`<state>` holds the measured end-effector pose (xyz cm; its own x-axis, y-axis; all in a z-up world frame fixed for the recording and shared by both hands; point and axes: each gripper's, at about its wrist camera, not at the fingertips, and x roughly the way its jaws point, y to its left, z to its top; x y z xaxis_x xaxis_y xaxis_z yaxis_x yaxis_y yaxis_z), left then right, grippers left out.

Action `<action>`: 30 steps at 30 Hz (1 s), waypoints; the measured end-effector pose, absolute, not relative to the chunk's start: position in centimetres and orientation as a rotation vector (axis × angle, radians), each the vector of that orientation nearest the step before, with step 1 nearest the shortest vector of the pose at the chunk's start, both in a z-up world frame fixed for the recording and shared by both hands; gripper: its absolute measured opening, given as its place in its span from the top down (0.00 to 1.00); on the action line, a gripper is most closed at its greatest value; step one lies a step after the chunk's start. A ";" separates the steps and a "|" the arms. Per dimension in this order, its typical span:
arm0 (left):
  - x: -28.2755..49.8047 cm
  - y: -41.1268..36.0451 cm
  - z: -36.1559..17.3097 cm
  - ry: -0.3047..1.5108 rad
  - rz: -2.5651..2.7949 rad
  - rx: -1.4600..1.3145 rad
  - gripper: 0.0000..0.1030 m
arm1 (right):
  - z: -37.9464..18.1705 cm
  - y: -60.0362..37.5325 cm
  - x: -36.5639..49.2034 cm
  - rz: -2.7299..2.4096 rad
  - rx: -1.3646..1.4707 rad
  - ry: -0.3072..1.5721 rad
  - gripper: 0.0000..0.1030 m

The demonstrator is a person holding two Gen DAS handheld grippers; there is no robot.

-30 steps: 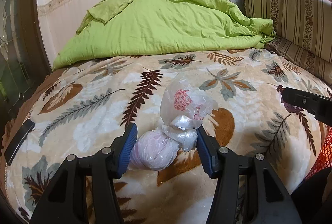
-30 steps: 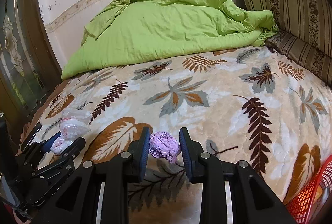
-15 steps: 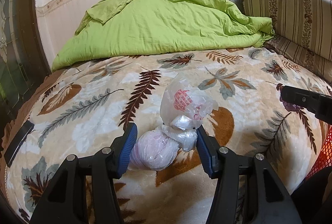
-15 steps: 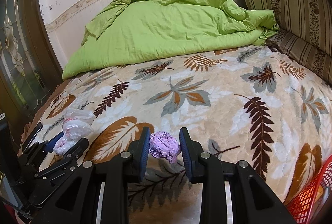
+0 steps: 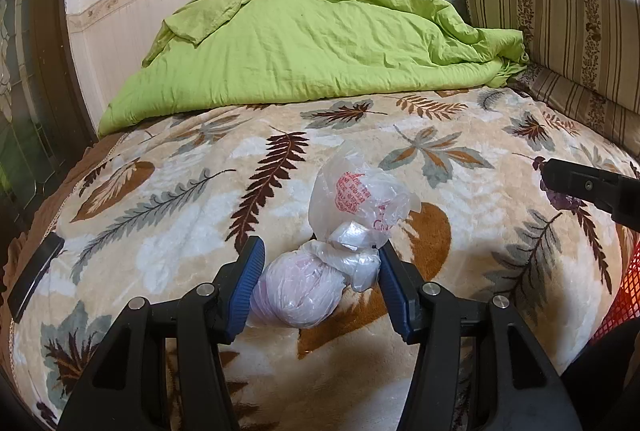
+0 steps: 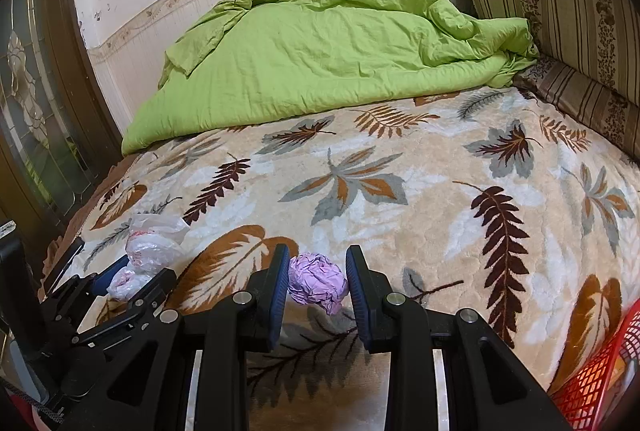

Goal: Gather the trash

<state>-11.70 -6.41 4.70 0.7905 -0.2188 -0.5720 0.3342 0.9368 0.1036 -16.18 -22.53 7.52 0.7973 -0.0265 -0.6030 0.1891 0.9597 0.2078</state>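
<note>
Two blue-padded fingers of my left gripper (image 5: 320, 283) stand apart around a knotted plastic bag (image 5: 320, 271) lying on the leaf-patterned blanket (image 5: 160, 199) of the bed, the left pad touching its round end, so I am not clamping it, with a green duvet (image 5: 312, 43) heaped beyond. From the right wrist view, my right gripper (image 6: 318, 279) brackets a crumpled purple paper ball (image 6: 316, 281) on the same blanket, jaws spread with small gaps either side, and a red mesh basket (image 6: 600, 371) sits at the lower right edge.
</note>
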 end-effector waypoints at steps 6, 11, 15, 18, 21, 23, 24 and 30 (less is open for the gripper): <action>-11.7 -6.5 4.7 0.588 -0.299 0.204 0.47 | 7.5 -22.6 -16.2 -0.115 0.266 0.639 0.70; -11.7 -6.4 4.8 0.588 -0.299 0.204 0.47 | 7.5 -22.6 -16.2 -0.115 0.267 0.639 0.70; -11.7 -6.4 4.8 0.589 -0.300 0.205 0.47 | 7.5 -22.5 -16.2 -0.115 0.269 0.637 0.70; -11.7 -6.6 4.7 0.589 -0.302 0.205 0.47 | 7.6 -22.5 -16.2 -0.116 0.270 0.636 0.70; -11.8 -6.6 4.7 0.591 -0.303 0.205 0.47 | 7.6 -22.5 -16.2 -0.115 0.274 0.635 0.70; -11.8 -6.8 4.5 0.592 -0.307 0.205 0.47 | 7.7 -22.6 -16.2 -0.119 0.287 0.630 0.70; -11.9 -6.8 4.4 0.592 -0.312 0.206 0.47 | 7.8 -22.6 -16.4 -0.122 0.292 0.627 0.70; -12.8 -7.6 4.9 0.597 -0.399 0.194 0.47 | 8.6 -24.0 -18.2 -0.135 0.370 0.616 0.70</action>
<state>-12.75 -7.56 4.90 0.7541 -0.3081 -0.5800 0.4185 0.9060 0.0628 -18.17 -24.01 8.59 0.8100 -0.0147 -0.5862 0.2323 0.9259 0.2978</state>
